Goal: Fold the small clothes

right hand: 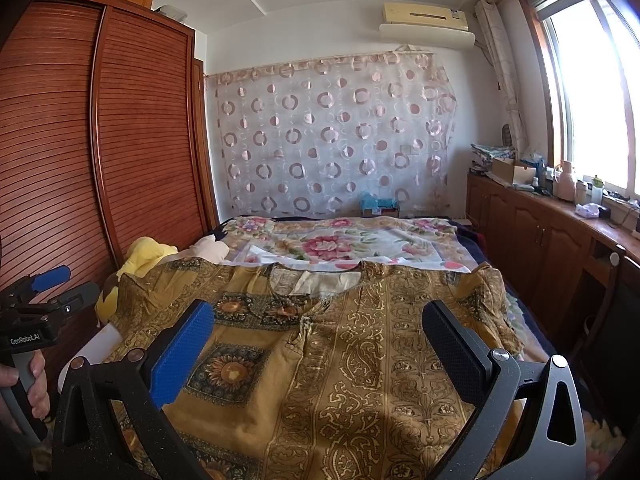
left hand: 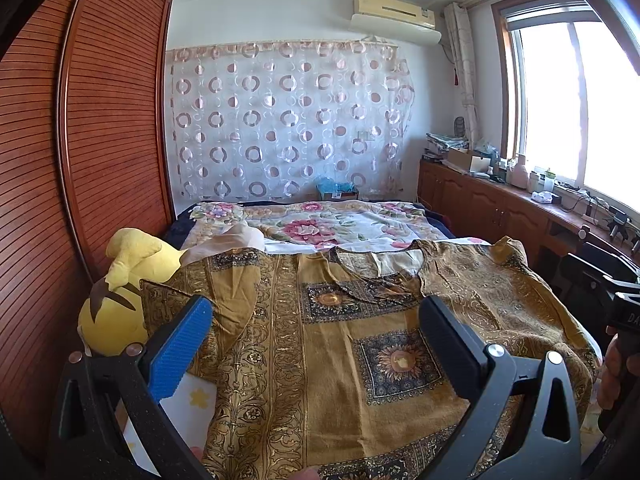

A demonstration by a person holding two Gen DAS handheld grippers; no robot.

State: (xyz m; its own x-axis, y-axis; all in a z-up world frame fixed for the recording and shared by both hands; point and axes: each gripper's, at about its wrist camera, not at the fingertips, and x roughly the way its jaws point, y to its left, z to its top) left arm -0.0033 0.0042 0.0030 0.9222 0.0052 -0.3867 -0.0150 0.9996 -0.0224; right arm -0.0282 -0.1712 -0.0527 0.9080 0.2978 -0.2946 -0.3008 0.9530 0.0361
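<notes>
A mustard-gold patterned top (left hand: 340, 340) with dark sunflower squares lies spread flat on the bed, neckline toward the far side; it also shows in the right wrist view (right hand: 360, 360). My left gripper (left hand: 316, 320) is open and empty, held just above the garment's near part. My right gripper (right hand: 320, 324) is open and empty over the garment too. The left gripper also shows at the left edge of the right wrist view (right hand: 44, 288), and the right gripper at the right edge of the left wrist view (left hand: 616, 300).
A yellow plush toy (left hand: 120, 292) lies at the bed's left side beside the wooden wardrobe (left hand: 80, 160). A floral blanket (left hand: 320, 228) covers the far bed. A wooden cabinet (right hand: 540, 232) with clutter runs under the window on the right.
</notes>
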